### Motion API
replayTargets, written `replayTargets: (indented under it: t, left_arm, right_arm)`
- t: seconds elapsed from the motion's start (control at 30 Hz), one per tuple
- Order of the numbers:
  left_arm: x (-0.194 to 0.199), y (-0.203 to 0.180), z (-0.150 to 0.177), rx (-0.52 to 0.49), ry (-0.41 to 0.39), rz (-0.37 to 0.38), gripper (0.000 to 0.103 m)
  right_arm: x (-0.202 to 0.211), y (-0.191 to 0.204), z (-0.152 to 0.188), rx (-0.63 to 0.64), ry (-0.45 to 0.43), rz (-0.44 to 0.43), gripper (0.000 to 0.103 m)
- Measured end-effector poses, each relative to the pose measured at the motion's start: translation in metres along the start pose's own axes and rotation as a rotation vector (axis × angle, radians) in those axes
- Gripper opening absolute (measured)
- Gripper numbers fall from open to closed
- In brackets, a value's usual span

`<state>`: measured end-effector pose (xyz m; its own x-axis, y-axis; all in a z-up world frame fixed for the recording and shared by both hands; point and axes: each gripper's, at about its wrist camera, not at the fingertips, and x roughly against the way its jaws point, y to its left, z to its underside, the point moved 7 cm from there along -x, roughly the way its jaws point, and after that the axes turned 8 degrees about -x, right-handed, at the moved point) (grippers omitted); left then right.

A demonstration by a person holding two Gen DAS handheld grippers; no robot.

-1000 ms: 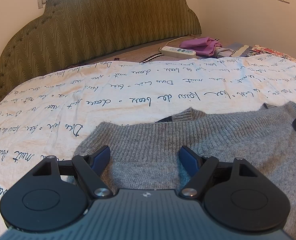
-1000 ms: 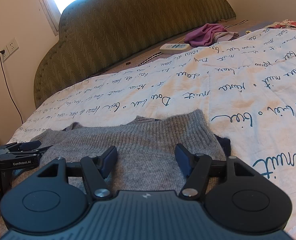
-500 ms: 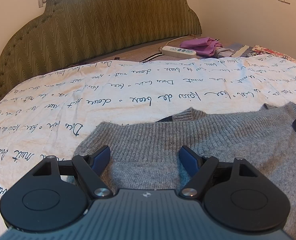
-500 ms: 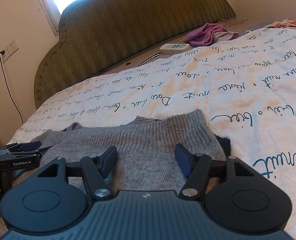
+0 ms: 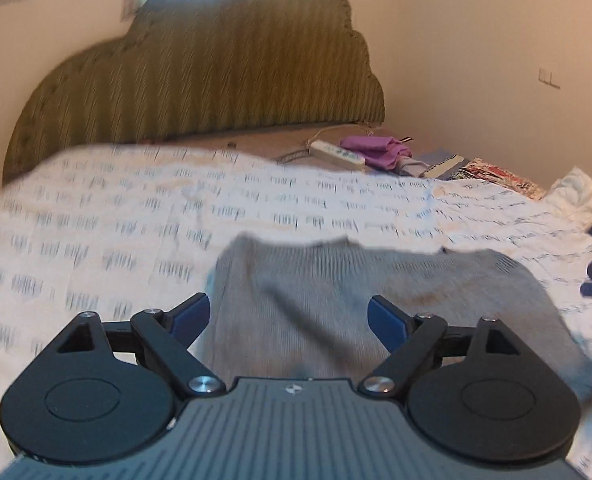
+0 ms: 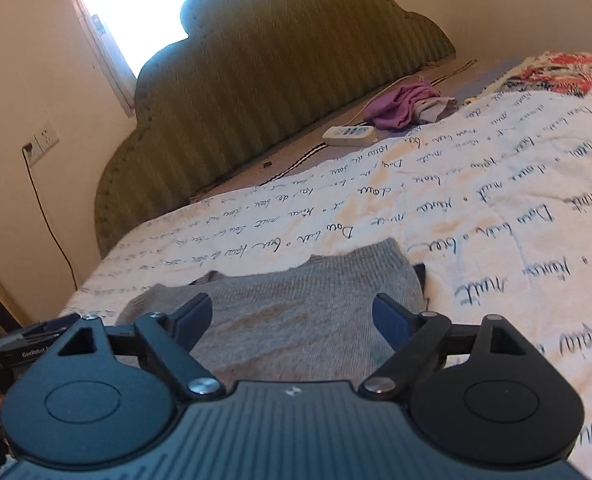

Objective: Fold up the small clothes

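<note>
A bed (image 6: pixel 476 184) with a script-printed cover is carrying a folded grey sweater (image 6: pixel 308 312), lying flat near its foot before a green headboard (image 6: pixel 280 92). The left gripper (image 5: pixel 288 316) and right gripper (image 6: pixel 292 316) are hovering over the knit, fingers spread wide and holding nothing. A purple garment (image 6: pixel 400 104) is lying beside a white remote (image 6: pixel 350 135).

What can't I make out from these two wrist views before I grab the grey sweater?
- Grey sweater, near hem: hidden behind each gripper body in both wrist views.
- Left wrist view: motion-blurred, so the quilt script and the sweater's knit and folds are smeared.
- Left gripper in the right wrist view: cut off by the left edge; its jaws cannot be judged there.
- Dark fabric at the sweater's right edge: mostly covered by the sweater.
</note>
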<state>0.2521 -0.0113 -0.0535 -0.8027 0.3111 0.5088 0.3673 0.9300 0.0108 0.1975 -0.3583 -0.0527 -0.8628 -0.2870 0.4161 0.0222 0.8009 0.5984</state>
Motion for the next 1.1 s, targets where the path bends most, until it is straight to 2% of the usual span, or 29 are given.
replayTargets:
  t: [0.1, 0.17, 0.3, 0.4, 0.63, 0.73, 0.87, 0.97, 1.03, 1.1]
  left_arm:
    - [0.022, 0.008, 0.036, 0.092, 0.059, 0.005, 0.088]
    - [0.029, 0.016, 0.056, 0.187, 0.099, 0.004, 0.088]
    - [0.036, 0.028, 0.079, 0.340, 0.149, 0.028, 0.087]
    - [0.038, 0.027, 0.078, 0.387, 0.142, 0.073, 0.088]
    - [0.027, 0.033, 0.075, 0.619, 0.154, 0.170, 0.092]
    - [0.023, 0.035, 0.072, 0.650, 0.159, 0.176, 0.091]
    - [0.017, 0.036, 0.069, 0.690, 0.165, 0.186, 0.091]
    - [0.016, 0.037, 0.069, 0.698, 0.173, 0.182, 0.082]
    - [0.013, 0.040, 0.069, 0.688, 0.184, 0.181, 0.068]
    - [0.011, 0.043, 0.072, 0.688, 0.196, 0.171, 0.061]
  right_arm:
    - [0.032, -0.012, 0.028, -0.067, 0.042, 0.020, 0.089]
    - [0.046, -0.023, 0.049, -0.113, 0.077, 0.044, 0.089]
    - [0.062, -0.042, 0.075, -0.220, 0.096, 0.083, 0.089]
    - [0.060, -0.050, 0.087, -0.285, 0.102, 0.083, 0.089]
    - [0.036, -0.045, 0.094, -0.432, 0.111, 0.006, 0.090]
    - [0.027, -0.042, 0.093, -0.474, 0.120, -0.027, 0.090]
    - [0.014, -0.035, 0.090, -0.467, 0.138, -0.029, 0.090]
    - [0.008, -0.031, 0.089, -0.463, 0.140, -0.026, 0.090]
    - [0.007, -0.031, 0.090, -0.453, 0.145, -0.022, 0.089]
    - [0.007, -0.032, 0.089, -0.457, 0.144, -0.018, 0.084]
